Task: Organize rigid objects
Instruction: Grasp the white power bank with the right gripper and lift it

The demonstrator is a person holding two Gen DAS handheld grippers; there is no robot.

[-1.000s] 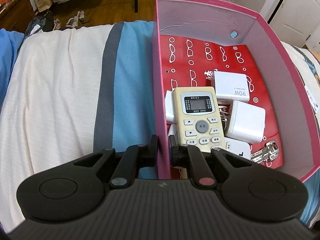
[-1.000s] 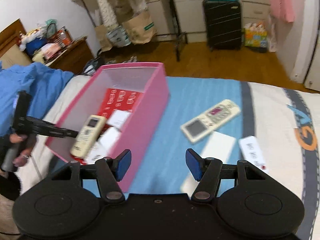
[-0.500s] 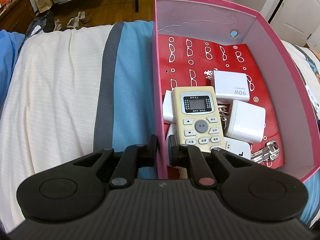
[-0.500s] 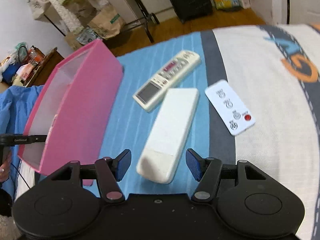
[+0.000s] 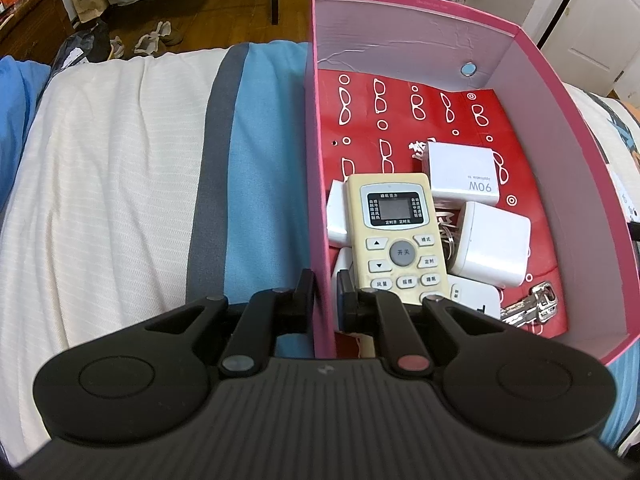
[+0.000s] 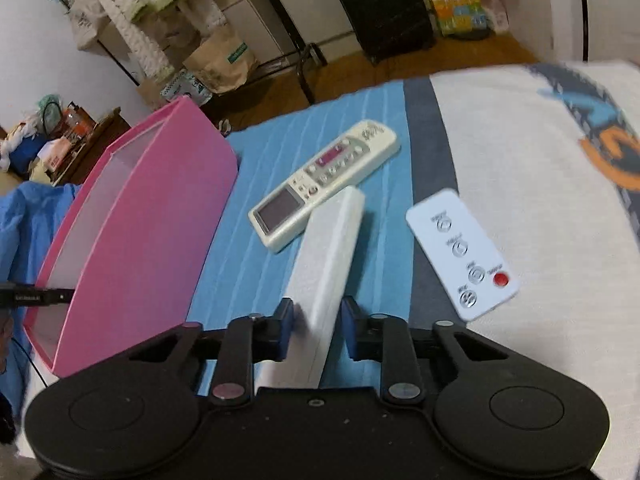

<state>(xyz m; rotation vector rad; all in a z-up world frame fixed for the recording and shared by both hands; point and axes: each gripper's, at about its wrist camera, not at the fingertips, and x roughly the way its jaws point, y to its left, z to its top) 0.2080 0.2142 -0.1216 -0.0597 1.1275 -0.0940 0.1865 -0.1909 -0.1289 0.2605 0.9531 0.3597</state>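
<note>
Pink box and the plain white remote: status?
Left claw shut on pink box wall. Right claw has just been closing around plain white remote; contact unclear. Two other remotes beside it; path to box clear.

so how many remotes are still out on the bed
3: a plain white remote between the right gripper fingers, a beige remote beyond it, a flat white remote alongside.

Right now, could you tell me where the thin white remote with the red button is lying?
In the right wrist view, the thin white remote with the red button lies on the bedspread, right of the plain white remote.
</note>
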